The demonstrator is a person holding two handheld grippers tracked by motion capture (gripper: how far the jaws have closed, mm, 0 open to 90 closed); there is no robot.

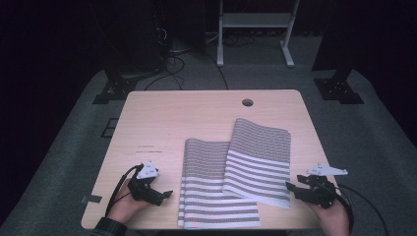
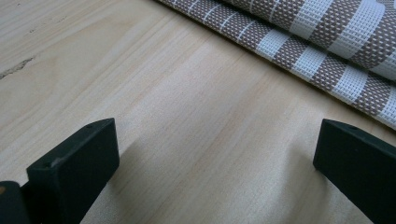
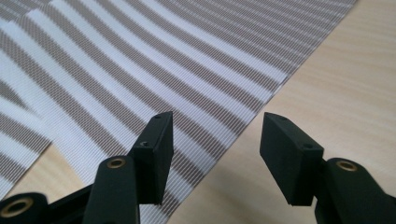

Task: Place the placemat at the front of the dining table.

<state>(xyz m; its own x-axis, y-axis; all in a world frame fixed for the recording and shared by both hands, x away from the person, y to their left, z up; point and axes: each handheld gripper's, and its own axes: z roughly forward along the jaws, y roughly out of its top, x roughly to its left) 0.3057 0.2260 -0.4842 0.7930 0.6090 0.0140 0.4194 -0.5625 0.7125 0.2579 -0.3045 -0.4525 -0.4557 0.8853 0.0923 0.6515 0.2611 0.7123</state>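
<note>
Nowhere on the striped cloth [image 1: 236,179] or the wooden surface [image 1: 187,113] is there readable writing. Both hands rest low at the near edge. The left gripper [image 1: 160,194], jaws wide apart over bare wood, sits just beside the cloth's left edge. The right gripper [image 1: 293,188], jaws apart and empty, points at the folded cloth's right edge.

no legible txt, no labels, no brands, no nos. anywhere

Two overlapping striped placemats [image 1: 236,172], flat
</note>
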